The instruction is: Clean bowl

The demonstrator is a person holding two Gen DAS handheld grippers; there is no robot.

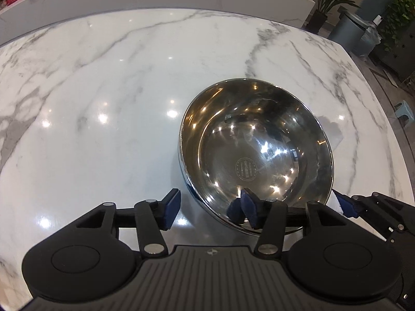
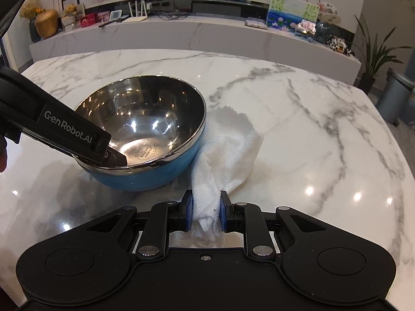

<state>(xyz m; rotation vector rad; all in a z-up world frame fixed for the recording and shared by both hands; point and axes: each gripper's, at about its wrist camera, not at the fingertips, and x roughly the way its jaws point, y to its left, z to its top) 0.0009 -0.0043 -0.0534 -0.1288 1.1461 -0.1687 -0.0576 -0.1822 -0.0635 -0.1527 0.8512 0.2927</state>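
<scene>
A steel bowl (image 1: 256,150) with a blue outside (image 2: 155,173) stands on the white marble table (image 1: 103,90). My left gripper (image 1: 210,207) straddles its near rim. One blue pad (image 1: 172,207) is outside the wall with a gap to it, and the other finger (image 1: 249,208) is inside the bowl, so the jaws stand open. In the right wrist view that inner finger (image 2: 116,158) rests just over the rim. My right gripper (image 2: 206,204) is shut on a bunched white paper towel (image 2: 228,150), which lies on the table against the bowl's right side.
The table's right edge (image 2: 389,119) curves away, with a grey bin (image 2: 395,96) and potted plants (image 2: 376,51) beyond it. A long marble shelf (image 2: 181,33) with ornaments runs behind the table. Part of a hand (image 2: 2,155) shows at the left.
</scene>
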